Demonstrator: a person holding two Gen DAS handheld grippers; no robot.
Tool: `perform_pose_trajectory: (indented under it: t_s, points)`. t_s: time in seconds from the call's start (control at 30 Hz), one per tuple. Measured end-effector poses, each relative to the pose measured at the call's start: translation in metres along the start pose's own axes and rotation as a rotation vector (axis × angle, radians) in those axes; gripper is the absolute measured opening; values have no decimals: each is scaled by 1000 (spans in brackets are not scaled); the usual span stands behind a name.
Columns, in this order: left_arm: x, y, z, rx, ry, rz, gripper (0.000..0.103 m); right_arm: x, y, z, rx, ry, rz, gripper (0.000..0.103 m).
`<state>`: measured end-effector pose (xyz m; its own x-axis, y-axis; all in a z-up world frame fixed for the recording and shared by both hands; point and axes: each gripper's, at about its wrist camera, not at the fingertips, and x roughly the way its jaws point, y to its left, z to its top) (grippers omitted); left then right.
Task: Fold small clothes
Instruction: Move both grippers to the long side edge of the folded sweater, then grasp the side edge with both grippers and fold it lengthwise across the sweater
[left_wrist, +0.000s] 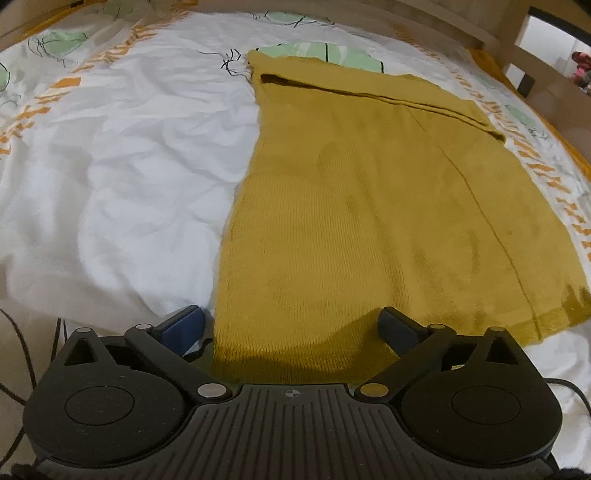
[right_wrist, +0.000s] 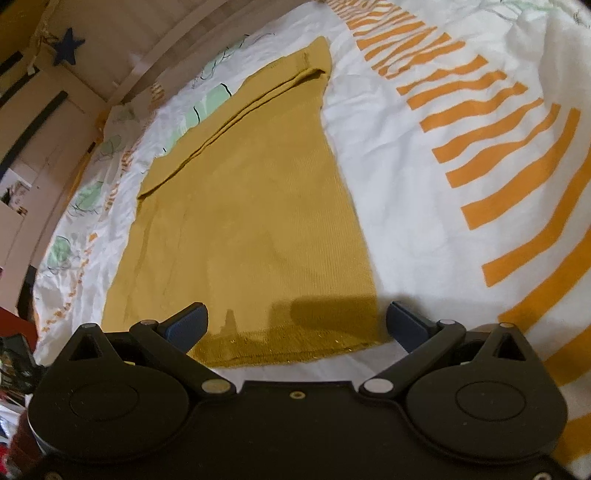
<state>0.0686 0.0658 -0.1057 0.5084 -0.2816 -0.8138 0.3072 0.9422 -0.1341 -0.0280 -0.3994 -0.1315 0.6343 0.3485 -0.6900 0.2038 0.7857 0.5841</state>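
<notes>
A mustard-yellow knit garment (left_wrist: 369, 206) lies flat on the bed, with a folded band across its far end. It also shows in the right wrist view (right_wrist: 251, 221). My left gripper (left_wrist: 291, 325) is open and empty, hovering over the garment's near left corner, its fingers astride the left edge. My right gripper (right_wrist: 297, 323) is open and empty over the garment's near right corner, with the hem just ahead of the fingers. Neither gripper touches the cloth as far as I can tell.
The garment lies on a white bedsheet (left_wrist: 129, 166) printed with orange stripes (right_wrist: 498, 177) and green shapes. A wooden bed frame (left_wrist: 535, 62) runs along the far side. Cupboards and a blue star (right_wrist: 68, 46) stand at the left.
</notes>
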Motion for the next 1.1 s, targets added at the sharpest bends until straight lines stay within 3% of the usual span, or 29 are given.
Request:
perform_pose_trajectory:
  t_s: [0.2,0.4,0.57,0.7,0.8,0.93,1.1]
  points:
    - [-1,2,-2,-14,-21,-8,102,5,-10,3,45,-33,52,103]
    - [0,2,-1,-15,-23,-11,102,-9,-8,5,45,-190,-3,103]
    - [0,3,0,-15,-15,-14,102,3,-3,5,14,-132,-28,103]
    - [-1,4,1,-17,-13,-13,99,4,-5,5,15,-99,17,103]
    - [-4,5,0,-27,-19,-5,88,4,-8,5,53,-78,66,103]
    - [-11,9,-1,-55,-31,-7,61,2,-8,2,80,-62,87,103]
    - [-16,13,-1,-95,-27,-47,31,1,-9,3,111,-46,67,89]
